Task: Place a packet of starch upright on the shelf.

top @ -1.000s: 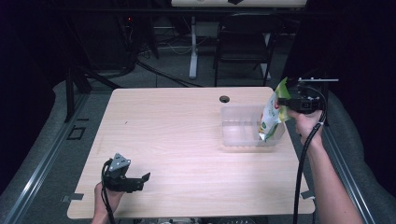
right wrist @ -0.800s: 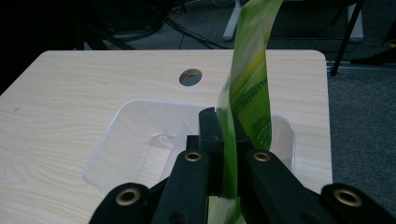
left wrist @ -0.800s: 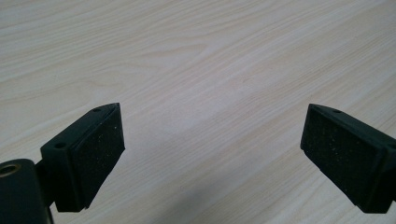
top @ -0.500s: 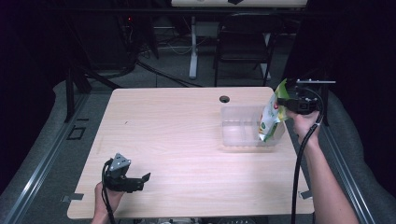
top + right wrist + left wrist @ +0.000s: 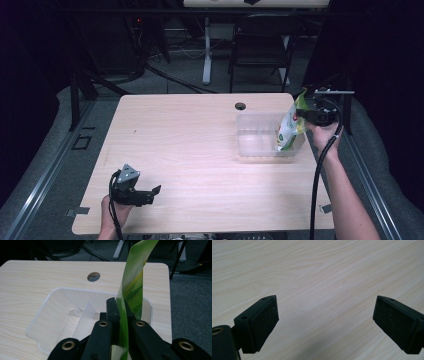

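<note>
Right gripper (image 5: 303, 116) is clamped on the top edge of the green bag (image 5: 289, 131); in the right gripper view the jaws pinch the bag's (image 5: 132, 287) thin upper seam flat between them. The bag hangs over the right end of the clear plastic bin (image 5: 250, 142), which sits on the far right part of the table (image 5: 190, 145). Its lower end looks to be inside the bin already, near the right wall; whether it touches the floor of the bin I cannot tell.

Left gripper (image 5: 150, 192) rests at the near left corner of the table, jaws wide apart with nothing between them. Its own view looks at bare wood (image 5: 324, 277).

Step in hand, as I judge it: setting the bag into the bin.

Notes for doing it well:
- Lower straight down, keeping the bag off the right rim (image 5: 150, 306) so it doesn't catch and fold over the edge.
- The bin is light and nothing holds it; a sideways drag could slide it toward the table edge.
- Let go only once the bag's weight sits on the bin floor, else it may tip out to the right.
- Bin has an inner divider (image 5: 83, 320); keep the bag to the right of it.
</note>
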### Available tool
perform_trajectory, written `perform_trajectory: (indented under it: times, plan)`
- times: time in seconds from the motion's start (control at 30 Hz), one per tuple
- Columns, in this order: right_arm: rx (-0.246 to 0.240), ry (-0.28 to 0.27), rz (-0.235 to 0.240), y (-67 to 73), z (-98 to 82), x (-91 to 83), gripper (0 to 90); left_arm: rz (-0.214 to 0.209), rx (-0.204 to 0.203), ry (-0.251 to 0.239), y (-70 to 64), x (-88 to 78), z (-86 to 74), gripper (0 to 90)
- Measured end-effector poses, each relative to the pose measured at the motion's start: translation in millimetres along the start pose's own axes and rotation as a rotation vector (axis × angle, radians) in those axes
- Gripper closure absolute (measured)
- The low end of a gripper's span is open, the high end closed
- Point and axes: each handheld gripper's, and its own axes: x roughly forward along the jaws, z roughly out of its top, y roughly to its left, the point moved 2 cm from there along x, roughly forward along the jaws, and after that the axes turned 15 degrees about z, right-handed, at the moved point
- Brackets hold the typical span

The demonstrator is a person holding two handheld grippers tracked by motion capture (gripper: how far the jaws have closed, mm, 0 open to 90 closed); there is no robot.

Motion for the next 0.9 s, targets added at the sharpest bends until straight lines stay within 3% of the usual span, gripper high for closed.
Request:
perform_trajectory:
  times: [0.4, 0.73, 0.9]
  plan:
    - [-0.012, 0.060, -0.004, -6.0, -6.7, 4.6, 89.8, -0.004, 0.000, 0.002, -1.5, 2.2, 1.1, 6.3]
    - [-0.023, 0.139, -0.061, -18.6, -6.7, 0.3, 89.5, -0.006, -0.004, 0.009, -1.2, 6.3, 2.1, 6.4]
    - [0.005, 0.153, -0.032, -25.4, -10.4, -3.0, 89.3, 0.000, 0.004, 0.009, -1.5, 5.7, 2.1, 6.4]
